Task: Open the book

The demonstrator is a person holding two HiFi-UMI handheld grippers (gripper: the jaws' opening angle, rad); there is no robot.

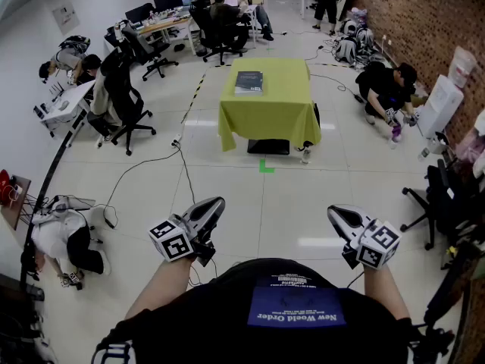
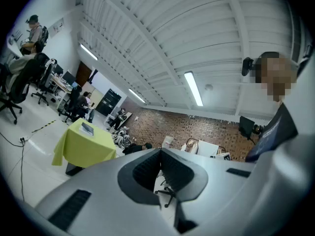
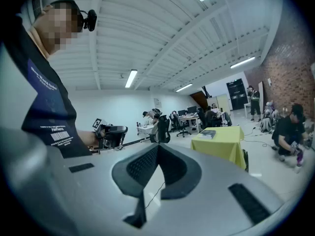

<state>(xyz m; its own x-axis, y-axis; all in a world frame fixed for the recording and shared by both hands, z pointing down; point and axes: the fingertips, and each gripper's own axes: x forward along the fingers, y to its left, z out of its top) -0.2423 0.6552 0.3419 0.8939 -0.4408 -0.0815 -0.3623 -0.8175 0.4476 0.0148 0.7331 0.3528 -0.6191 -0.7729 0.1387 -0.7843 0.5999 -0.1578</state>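
A dark closed book lies flat near the left edge of a table draped in a yellow-green cloth, several steps ahead of me across the floor. Both grippers are held at waist height, far short of the table. My left gripper has its jaws together with nothing between them, and so does my right gripper. From the left gripper view, the book and table sit small beyond the shut tips. In the right gripper view the book lies past the shut tips.
Cables trail over the white floor, and a green tape mark lies before the table. Office chairs and desks stand at the left and back. People crouch at the left and right. A brick wall bounds the right.
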